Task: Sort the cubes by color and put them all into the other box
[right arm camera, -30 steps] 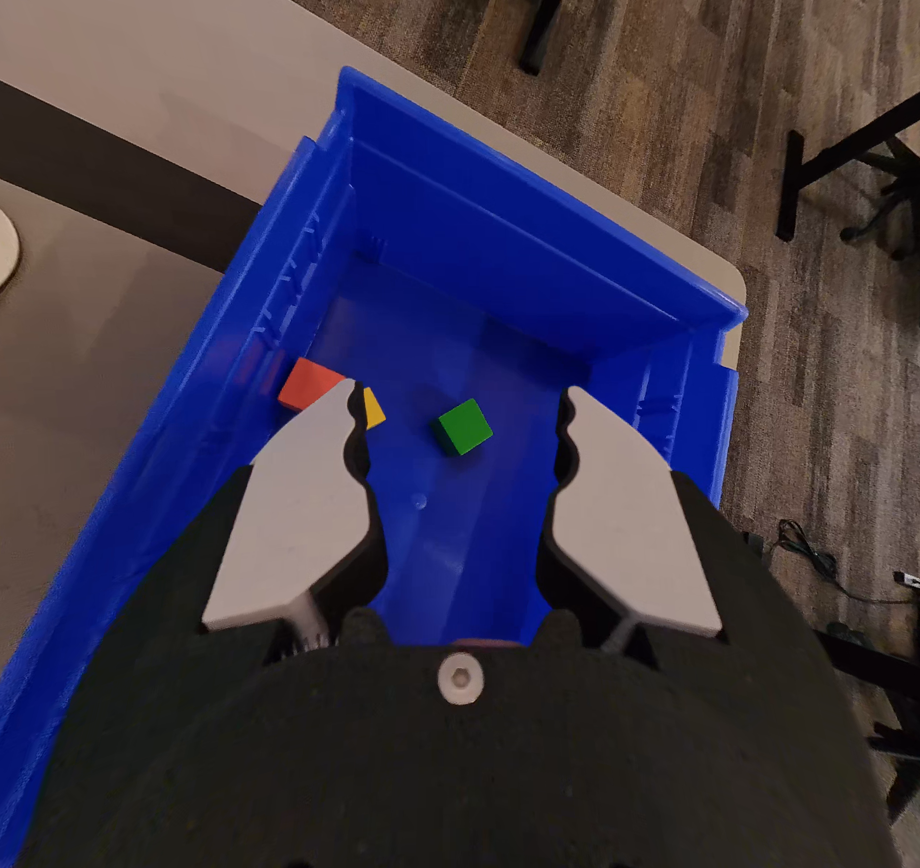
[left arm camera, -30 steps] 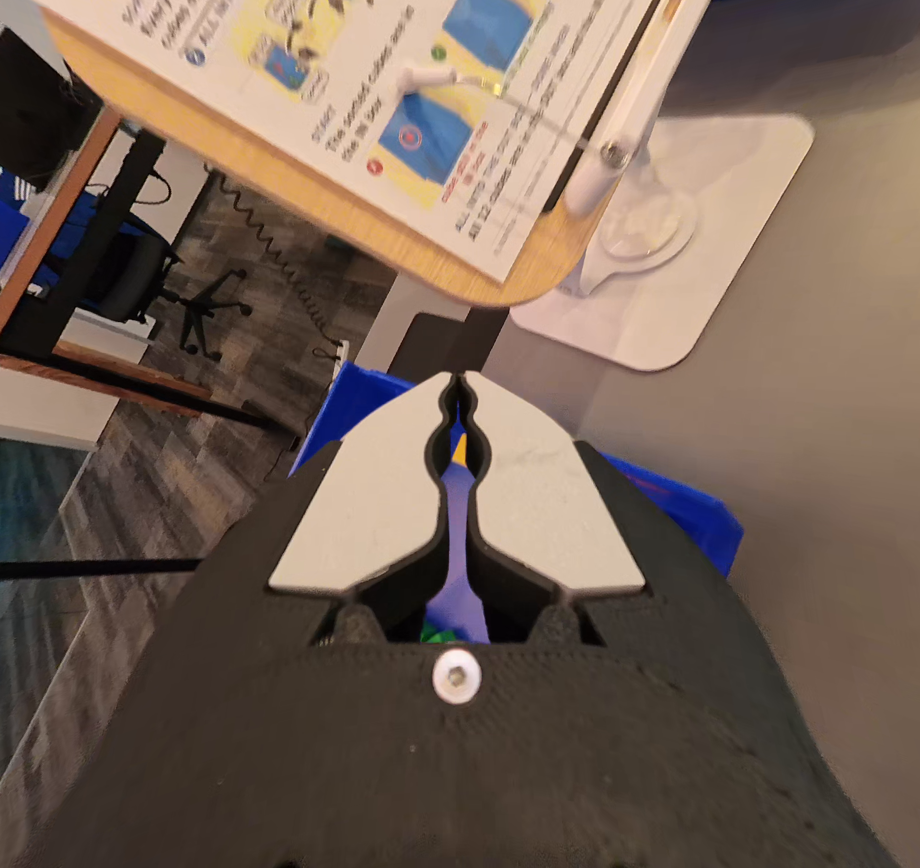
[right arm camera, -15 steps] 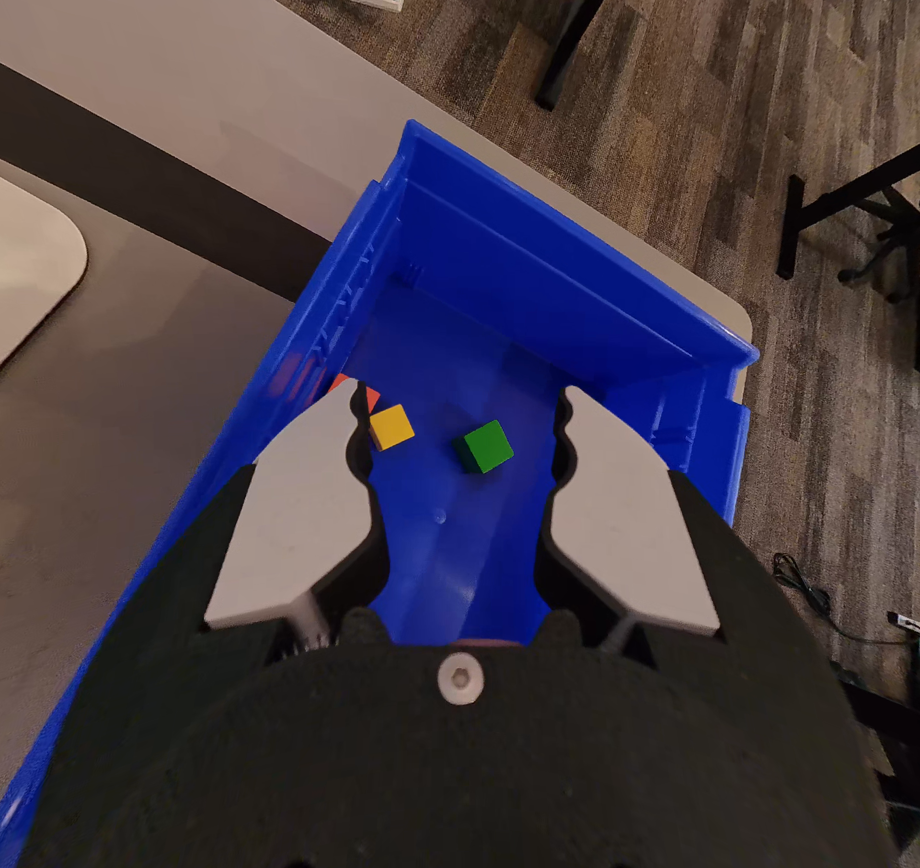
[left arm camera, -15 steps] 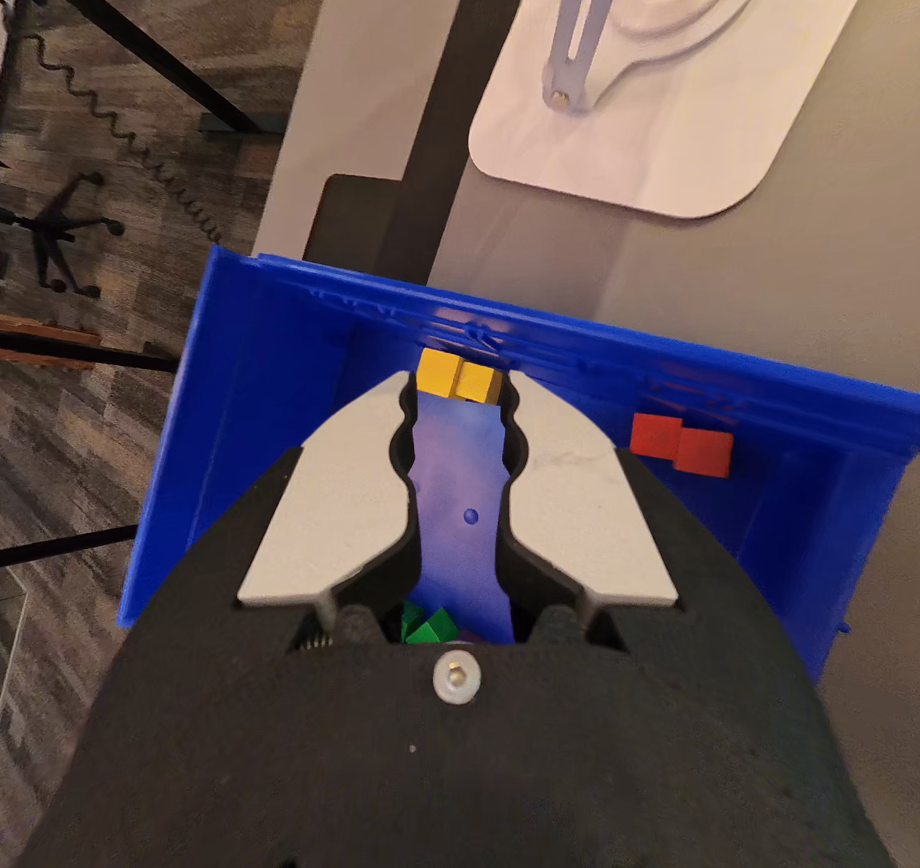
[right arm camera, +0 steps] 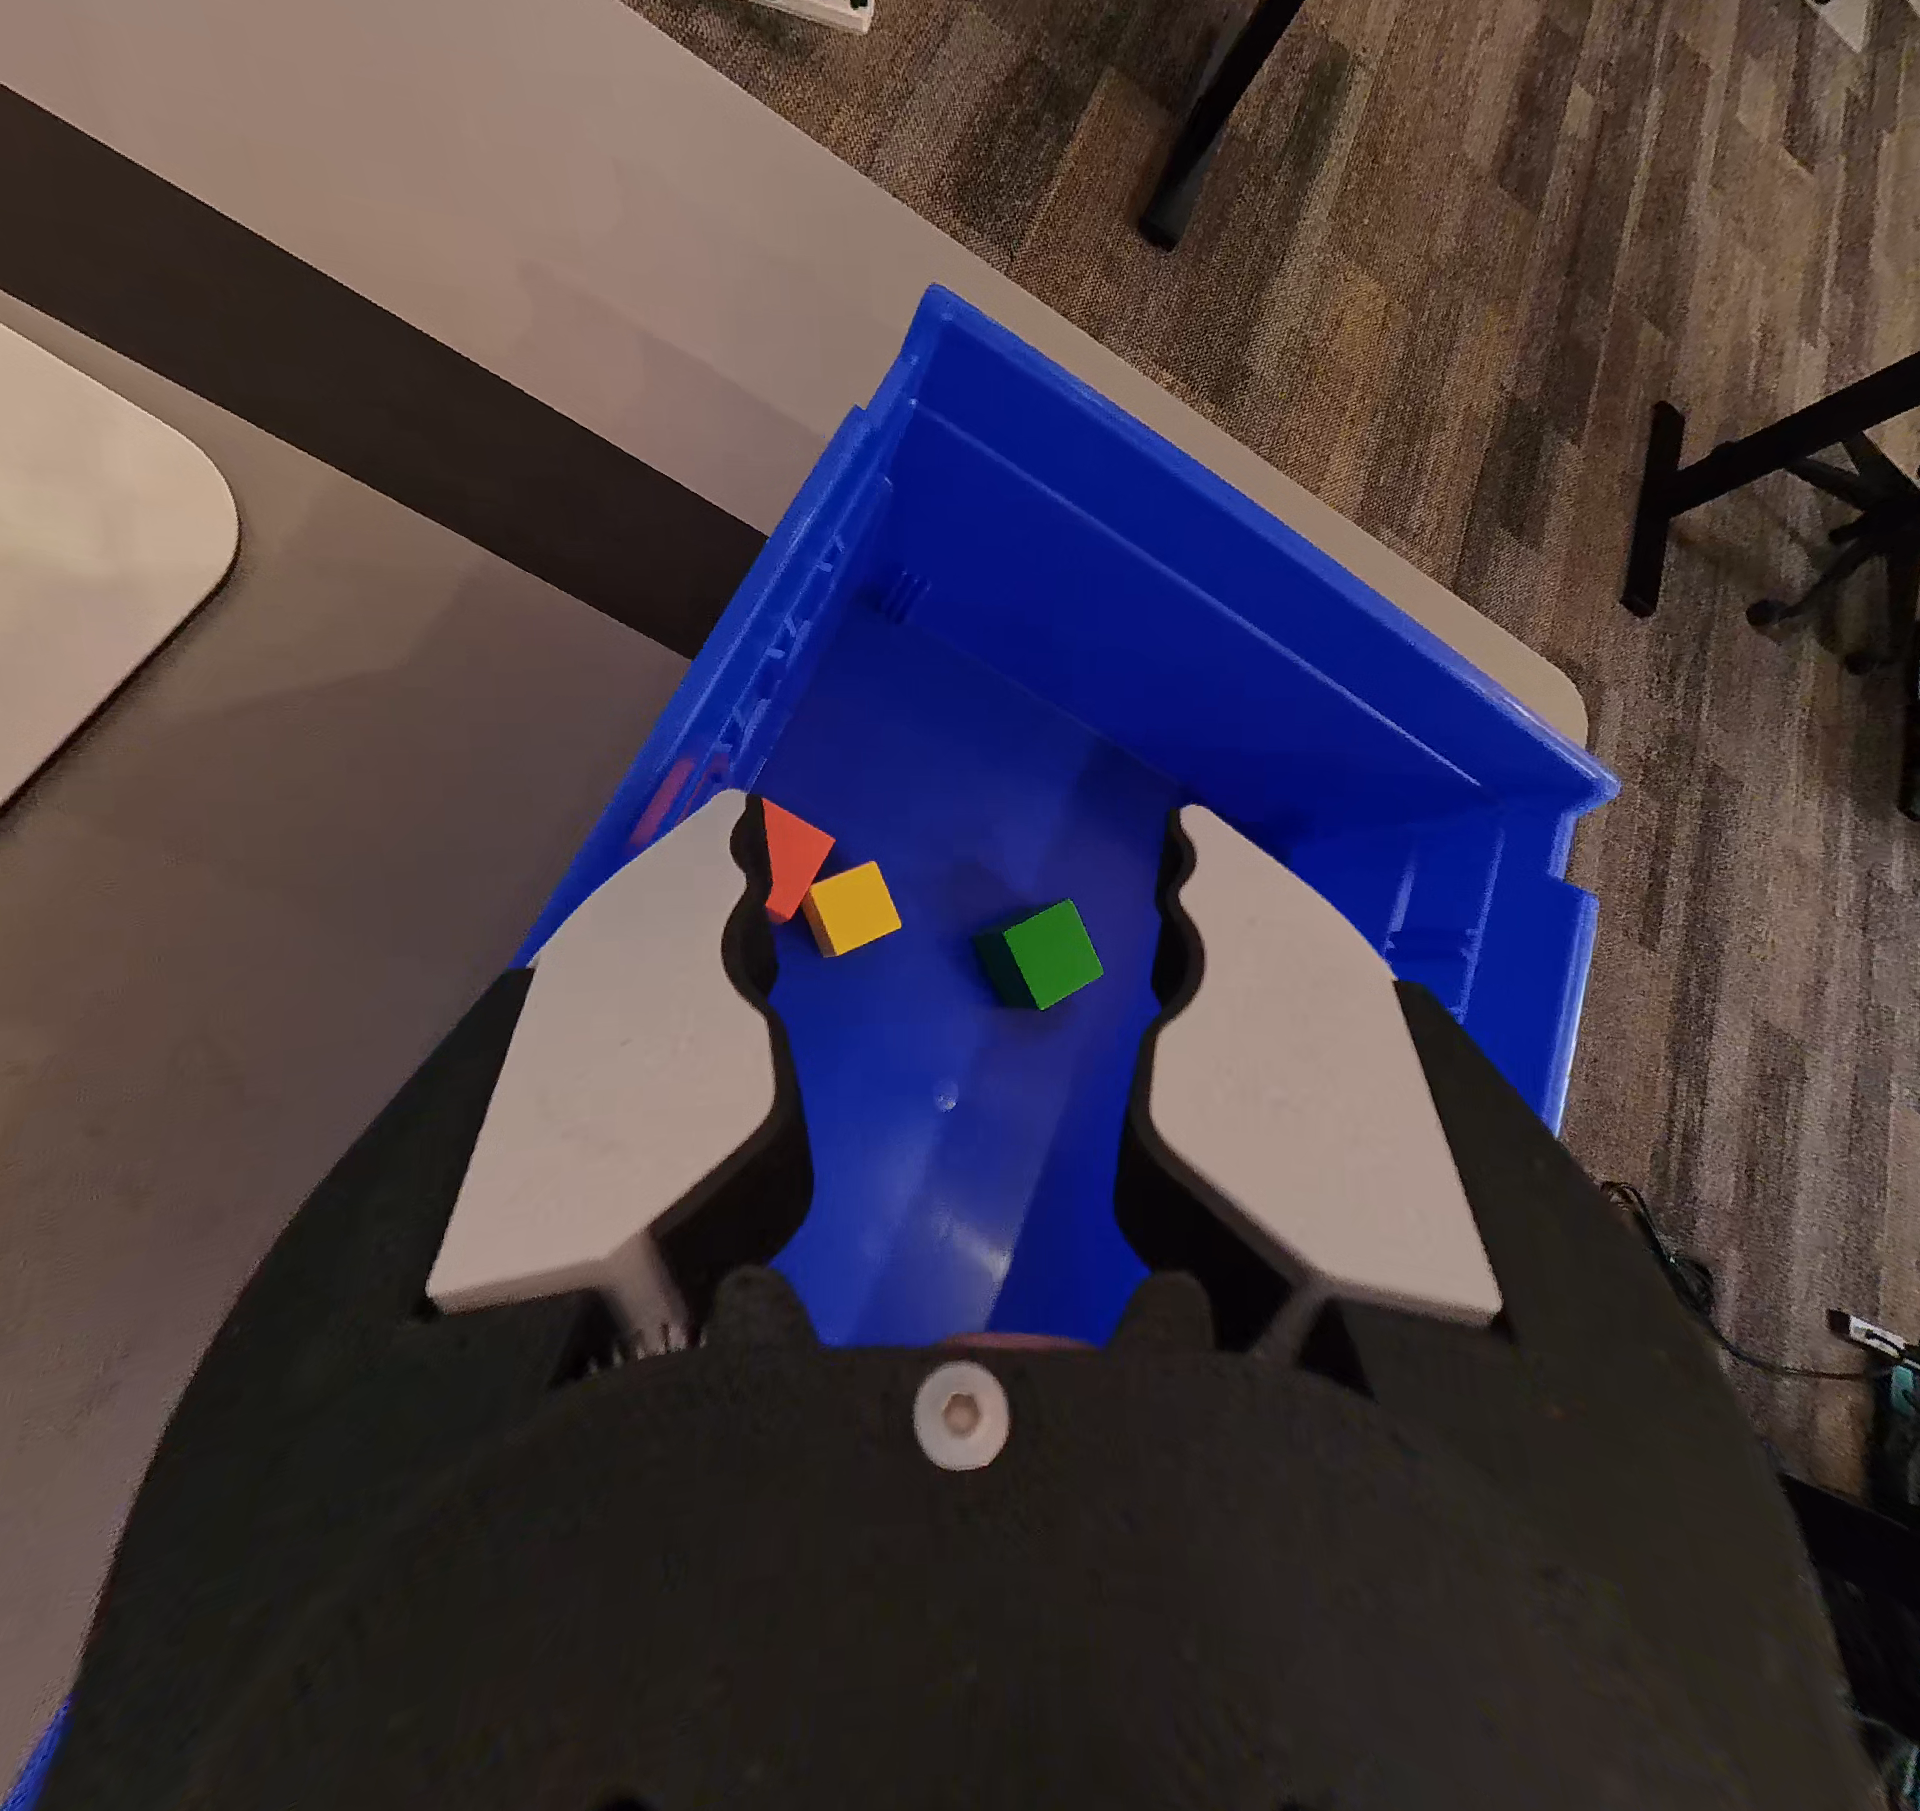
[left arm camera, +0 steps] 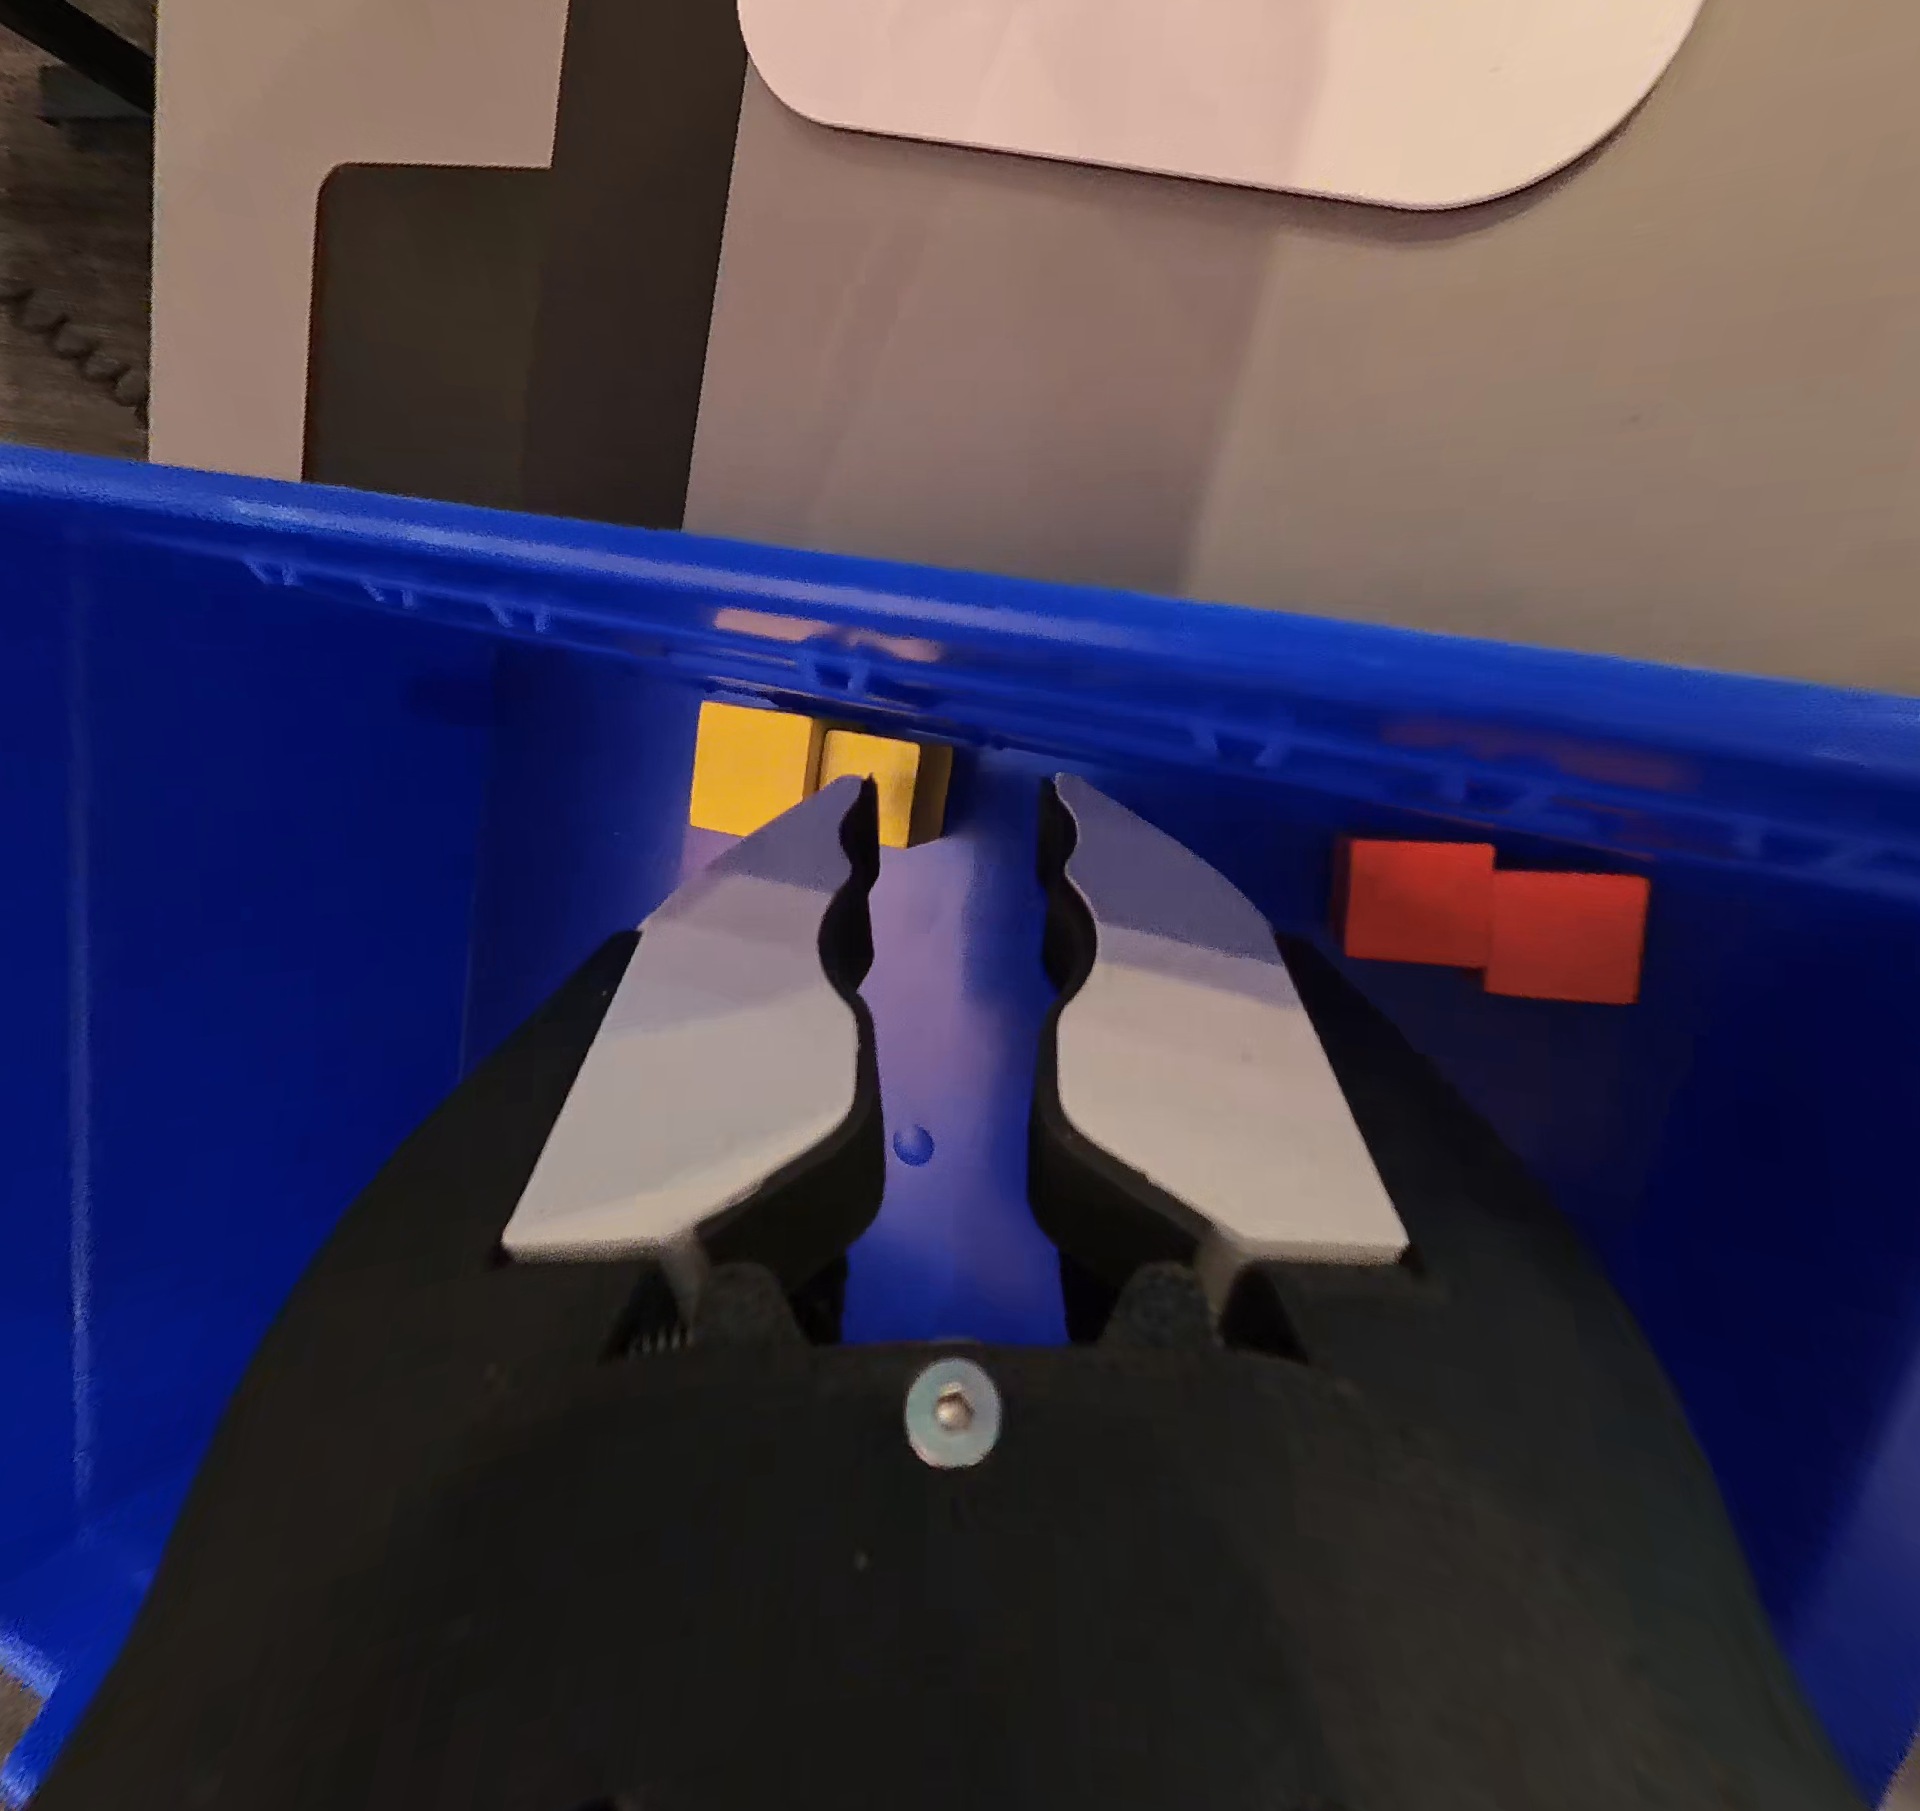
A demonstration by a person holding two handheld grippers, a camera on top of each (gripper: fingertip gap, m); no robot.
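Two yellow cubes [left arm camera: 805, 774] at 12 o'clock; left claw [left arm camera: 956, 795], shut a second ago, now part-open, empty. Right claw [right arm camera: 961, 811] wide, empty, above green cube [right arm camera: 1044, 951].

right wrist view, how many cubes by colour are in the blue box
red cube: 1
yellow cube: 1
green cube: 1
total: 3 in the blue box

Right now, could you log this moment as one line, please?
left gripper: open, by yellow cubes | right gripper: open over loose cubes
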